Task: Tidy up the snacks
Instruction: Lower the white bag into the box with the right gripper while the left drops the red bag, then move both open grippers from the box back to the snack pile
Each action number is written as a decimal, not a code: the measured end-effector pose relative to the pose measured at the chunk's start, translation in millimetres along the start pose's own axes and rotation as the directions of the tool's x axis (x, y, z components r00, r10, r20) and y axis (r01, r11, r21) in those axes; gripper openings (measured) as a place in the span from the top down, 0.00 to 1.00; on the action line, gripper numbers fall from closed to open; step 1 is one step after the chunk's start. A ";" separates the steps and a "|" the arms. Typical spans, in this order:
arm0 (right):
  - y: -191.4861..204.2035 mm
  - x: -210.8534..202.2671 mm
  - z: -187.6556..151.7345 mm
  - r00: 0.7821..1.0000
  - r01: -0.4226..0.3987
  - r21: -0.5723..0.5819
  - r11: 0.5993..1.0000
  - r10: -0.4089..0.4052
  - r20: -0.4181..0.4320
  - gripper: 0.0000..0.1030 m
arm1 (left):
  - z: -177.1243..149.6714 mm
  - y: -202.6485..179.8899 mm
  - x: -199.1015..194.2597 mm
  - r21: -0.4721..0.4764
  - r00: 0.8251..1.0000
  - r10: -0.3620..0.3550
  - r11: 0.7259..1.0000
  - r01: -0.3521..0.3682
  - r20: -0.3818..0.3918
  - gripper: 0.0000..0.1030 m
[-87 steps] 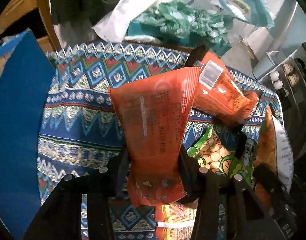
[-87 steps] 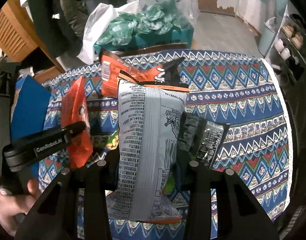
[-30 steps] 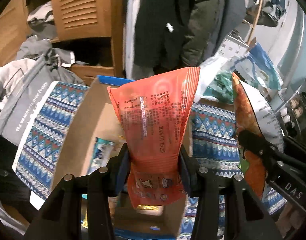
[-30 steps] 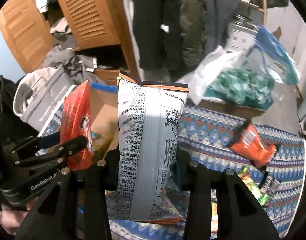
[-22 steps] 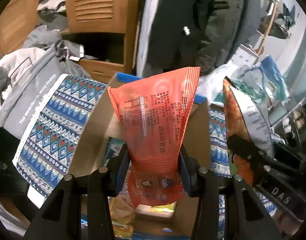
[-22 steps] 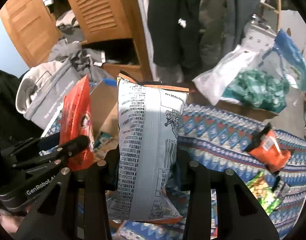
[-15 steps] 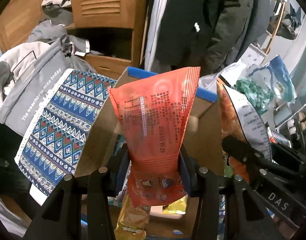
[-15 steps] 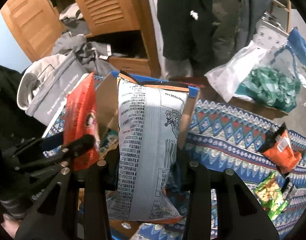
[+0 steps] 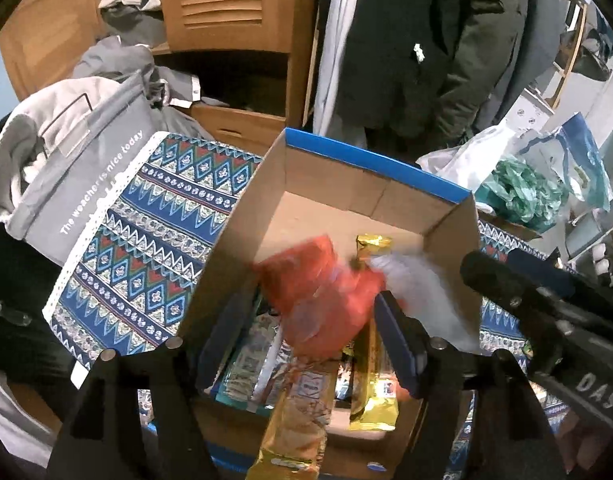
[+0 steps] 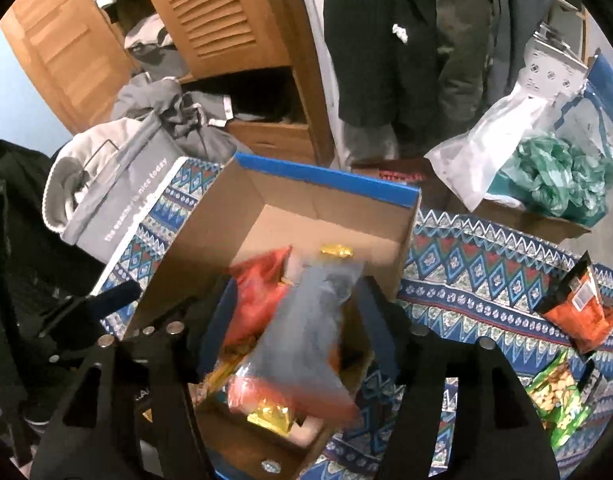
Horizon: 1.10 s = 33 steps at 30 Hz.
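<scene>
A cardboard box with a blue rim (image 9: 370, 164) (image 10: 326, 182) stands on the patterned cloth and holds several snack packs. My left gripper (image 9: 306, 344) is open above it; the orange snack bag (image 9: 318, 296) (image 10: 258, 292) is blurred, dropping into the box. My right gripper (image 10: 294, 340) is open too; the silver-backed chip bag (image 10: 306, 336) (image 9: 422, 292) is blurred, falling into the box beside the orange one. Gold packs (image 9: 372, 384) lie in the box.
On the cloth (image 10: 486, 280) to the right lie an orange-and-black snack bag (image 10: 578, 312) and a green snack bag (image 10: 558, 396). A grey fabric bin (image 9: 74, 168) stands left of the box. Plastic bags (image 10: 546, 168) and a wooden wardrobe (image 9: 226, 8) are behind.
Both grippers have opened over the box and let go of their bags. The orange bag and the silver chip bag now fall into the box.
</scene>
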State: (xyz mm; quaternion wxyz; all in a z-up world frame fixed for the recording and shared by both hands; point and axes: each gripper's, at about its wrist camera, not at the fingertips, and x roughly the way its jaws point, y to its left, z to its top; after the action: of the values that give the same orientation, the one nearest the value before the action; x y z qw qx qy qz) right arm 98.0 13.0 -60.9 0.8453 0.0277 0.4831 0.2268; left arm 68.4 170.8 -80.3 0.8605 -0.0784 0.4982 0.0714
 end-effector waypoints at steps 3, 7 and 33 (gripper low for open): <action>-4.9 -4.9 0.5 1.000 0.006 0.010 1.000 -0.006 0.007 0.37 | -0.7 -0.6 1.3 0.000 1.000 -0.004 1.000 0.004 -0.017 0.31; -14.4 -14.0 -2.6 1.000 0.026 0.017 1.000 -0.026 0.012 0.34 | -3.0 -5.5 -3.3 -0.006 0.999 -0.031 1.000 0.030 -0.027 0.31; -132.3 -91.0 -52.2 0.972 0.227 0.120 0.967 -0.231 0.026 0.33 | -24.8 -123.3 -33.9 0.207 0.990 -0.141 0.968 0.139 -0.007 0.25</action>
State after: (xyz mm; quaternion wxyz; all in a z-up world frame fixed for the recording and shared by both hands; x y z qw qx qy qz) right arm 62.7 -151.8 -50.6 0.8723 0.0252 0.4783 0.0985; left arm 55.5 43.6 -55.2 0.8688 -0.0231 0.4928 -0.0415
